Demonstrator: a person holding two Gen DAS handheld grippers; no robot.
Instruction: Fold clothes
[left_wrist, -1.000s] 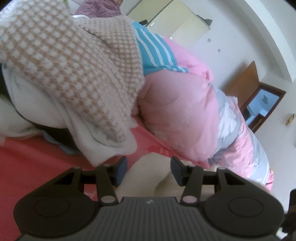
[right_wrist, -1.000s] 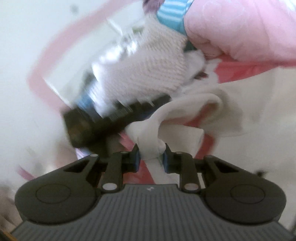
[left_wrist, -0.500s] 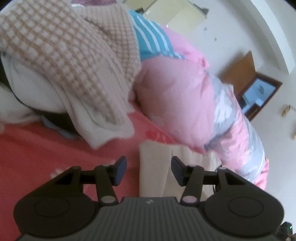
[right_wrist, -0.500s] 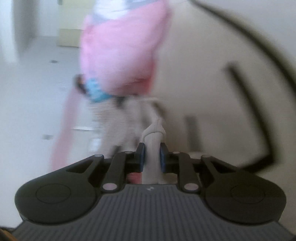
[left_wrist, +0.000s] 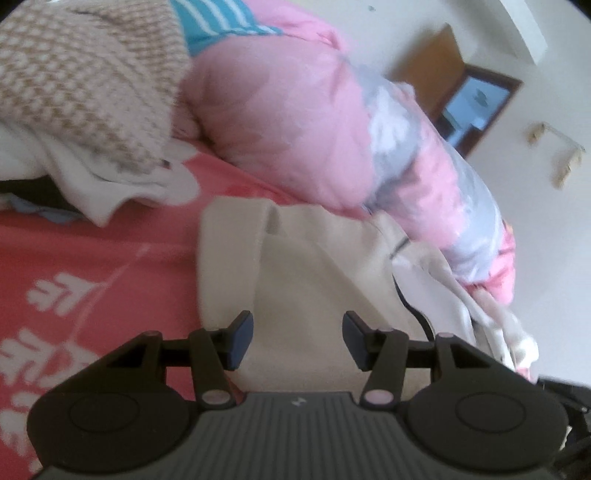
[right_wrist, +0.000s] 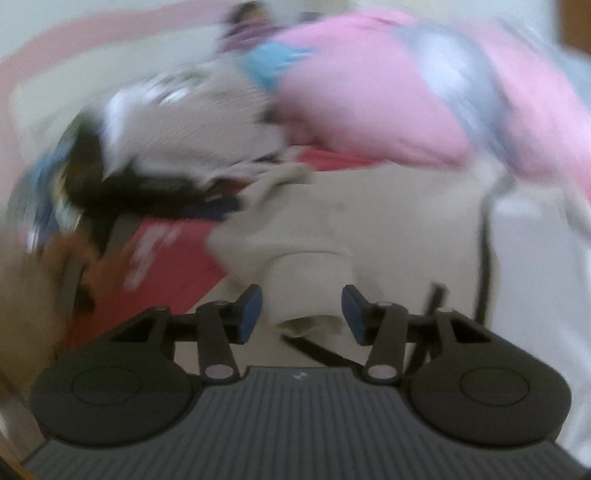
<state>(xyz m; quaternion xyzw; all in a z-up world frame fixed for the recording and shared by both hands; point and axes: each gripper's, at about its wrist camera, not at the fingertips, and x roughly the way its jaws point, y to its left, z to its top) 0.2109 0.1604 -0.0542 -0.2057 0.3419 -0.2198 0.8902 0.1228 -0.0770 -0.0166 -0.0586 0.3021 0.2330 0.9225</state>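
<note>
The left gripper (left_wrist: 297, 341) hangs with its jaws apart and nothing between them, directly over the cream garment (left_wrist: 295, 266) spread on the red bedsheet (left_wrist: 92, 258). Ahead of it a rolled pink quilt (left_wrist: 295, 122) lies along the garment's far edge, and ahead to its left a heap topped by a beige knit sweater (left_wrist: 85, 85) crowds the sheet. The right gripper (right_wrist: 302, 314) has its jaws opening around a bunched fold of the same cream garment (right_wrist: 369, 206), pads just clear of it, with the blurred clothes heap (right_wrist: 166, 147) ahead to its left.
</note>
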